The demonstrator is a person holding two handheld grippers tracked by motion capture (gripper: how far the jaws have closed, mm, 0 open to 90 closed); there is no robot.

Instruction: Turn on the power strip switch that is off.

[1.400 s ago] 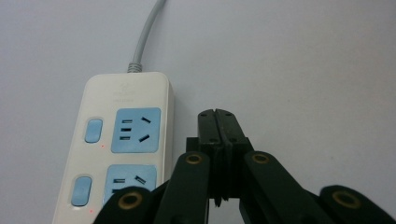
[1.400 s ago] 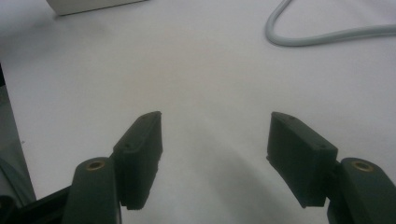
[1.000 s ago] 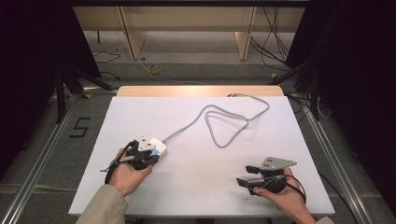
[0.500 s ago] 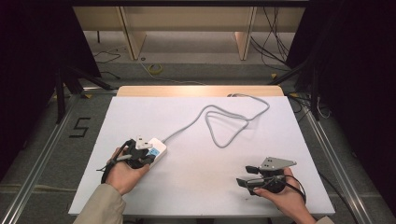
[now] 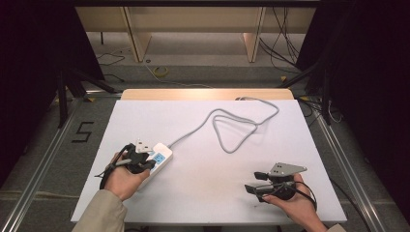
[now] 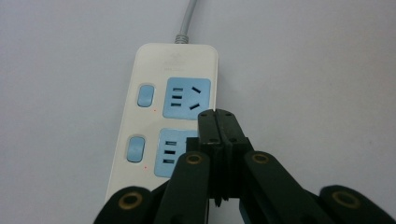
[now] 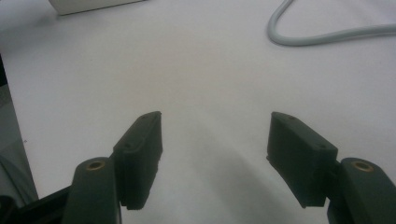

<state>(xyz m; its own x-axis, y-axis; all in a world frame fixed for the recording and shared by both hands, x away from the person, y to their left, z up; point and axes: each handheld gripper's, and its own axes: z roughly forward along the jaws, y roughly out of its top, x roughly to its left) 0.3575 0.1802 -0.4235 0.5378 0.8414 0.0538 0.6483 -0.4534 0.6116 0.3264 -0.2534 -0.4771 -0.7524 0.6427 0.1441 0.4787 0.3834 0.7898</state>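
Note:
A white power strip with two blue sockets and two blue switches lies on the white table, at the left in the high view. Its grey cable runs off to the right in loops and leaves over the far edge. My left gripper is shut with nothing between its jaws. Its tips hang over the strip's nearer socket; whether they touch it I cannot tell. From above, the left gripper covers the strip's near end. My right gripper stands open near the front right, jaws wide apart over bare table.
The white table top lies on a wooden board. In the right gripper view a bend of the grey cable lies ahead at the right, and a corner of the power strip at the top left. Cables and table legs stand on the floor beyond.
The left hand and its gripper have shifted slightly to the left over the power strip. The right gripper has stayed in place.

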